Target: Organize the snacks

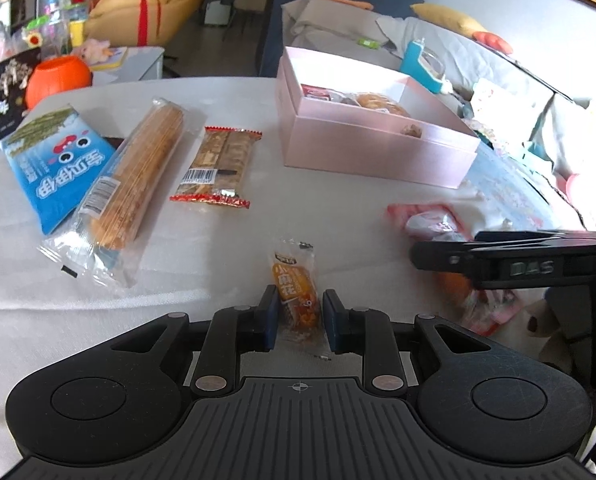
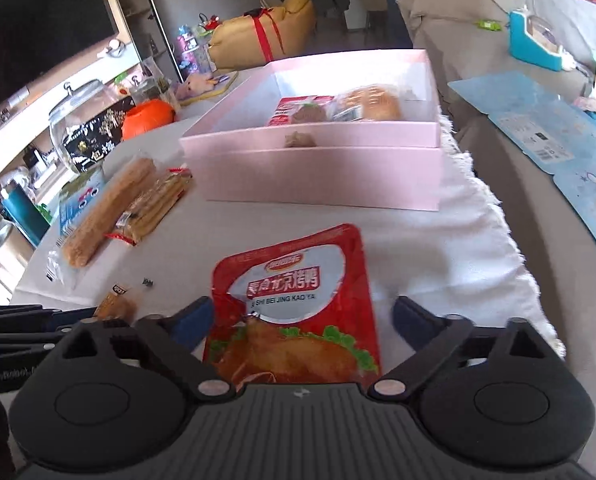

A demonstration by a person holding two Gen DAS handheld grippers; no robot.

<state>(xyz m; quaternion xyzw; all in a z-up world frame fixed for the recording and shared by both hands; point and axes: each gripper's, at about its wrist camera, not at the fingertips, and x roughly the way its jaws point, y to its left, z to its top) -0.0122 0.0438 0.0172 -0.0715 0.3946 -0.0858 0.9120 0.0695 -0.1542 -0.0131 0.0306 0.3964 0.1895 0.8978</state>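
A pale pink box (image 2: 318, 176) with a white inside is seen at upper centre of the right wrist view. Below it, a red pouch (image 2: 293, 304) is marked with a silver-grey panel, red characters and green lettuce. At left in the left wrist view, a blue packet (image 1: 53, 168) printed with white characters and cartoon eyes is shown, beside a golden-brown ridged roll (image 1: 141, 172) in clear wrap. An orange twist-snack sachet (image 1: 298, 288) is framed by dark blue pads (image 1: 271, 316). White cloth (image 1: 201, 248) covers the table.
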